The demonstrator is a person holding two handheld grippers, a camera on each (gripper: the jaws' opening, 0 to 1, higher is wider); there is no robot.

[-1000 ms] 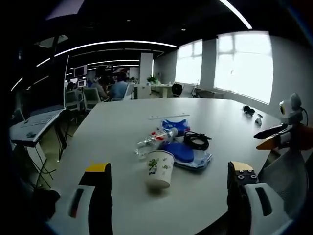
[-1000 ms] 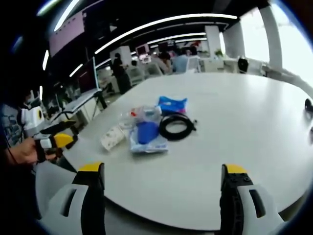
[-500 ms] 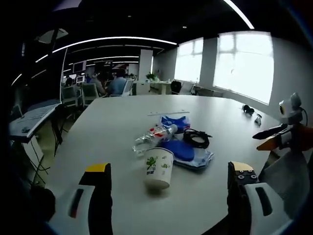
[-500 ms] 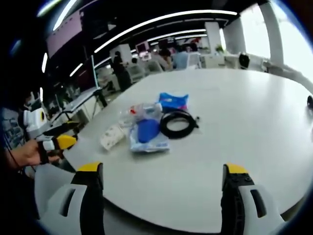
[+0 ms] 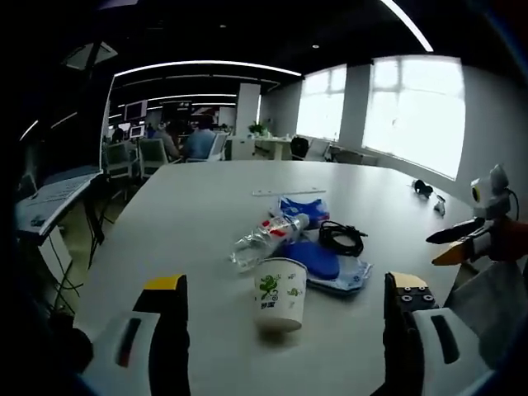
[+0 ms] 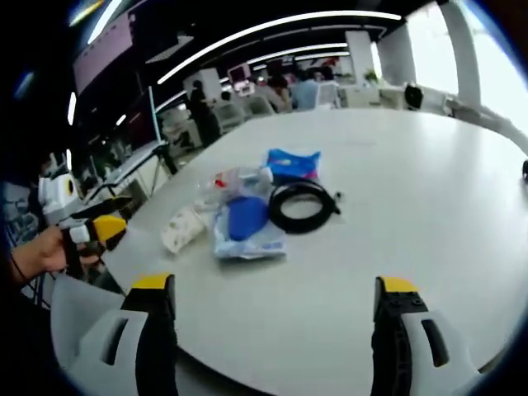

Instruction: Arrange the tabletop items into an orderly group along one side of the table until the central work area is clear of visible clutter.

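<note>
Both views have drifted slightly; clutter unmoved. Left gripper (image 5: 285,309) and right gripper (image 6: 275,309) hover with jaws wide apart, empty, short of the paper cup (image 5: 280,294), bottle (image 5: 264,238), cable (image 6: 302,206) mid-surface (image 5: 198,206).

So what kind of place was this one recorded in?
Most likely an open-plan office: a large white meeting table, desks with monitors and seated people behind it, long ceiling strip lights and big windows.

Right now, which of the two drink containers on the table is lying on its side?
The clear plastic bottle with the red label lies on its side, beside the blue pouch. The white paper cup with the green print stands upright, nearer the left gripper.
</note>
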